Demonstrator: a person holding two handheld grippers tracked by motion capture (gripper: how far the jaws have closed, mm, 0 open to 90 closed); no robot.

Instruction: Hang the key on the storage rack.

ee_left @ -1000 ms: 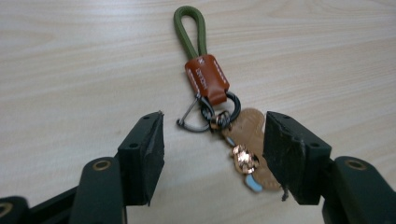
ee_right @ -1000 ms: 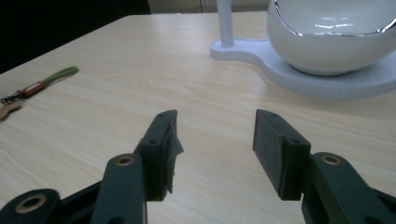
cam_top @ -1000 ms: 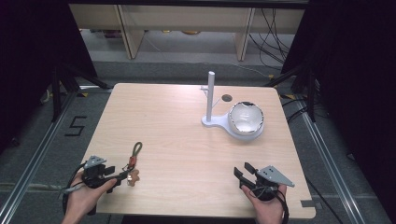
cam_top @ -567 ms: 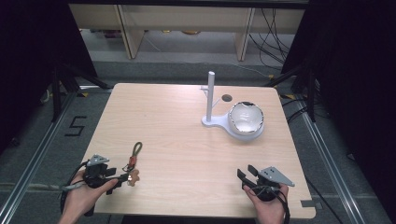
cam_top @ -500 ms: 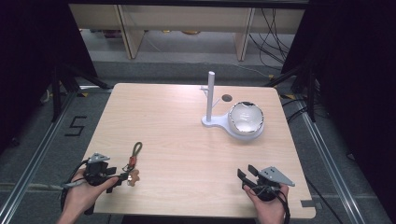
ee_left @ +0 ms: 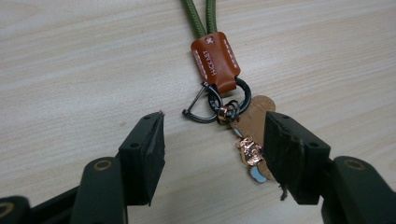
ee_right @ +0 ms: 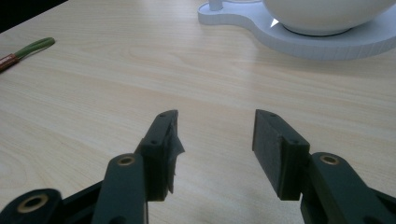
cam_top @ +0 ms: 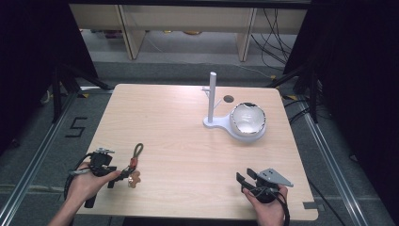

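The left tool (ee_left: 212, 154) is spread wide, its jaws just opening, with nothing gripped. The keychain (ee_left: 219, 100) lies flat on the counter (cam_top: 188, 127) just past its tips, not yet picked up. The right tool (ee_right: 215, 149), well away from the keychain, gapes empty.

You have one keychain (cam_top: 133, 165) lying near left on one wooden table (cam_top: 179, 127), one white bowl (cam_top: 247, 119) far right sitting on one white stand (cam_top: 212, 101), and two grippers: left gripper (cam_top: 123, 175) and right gripper (cam_top: 243, 181).
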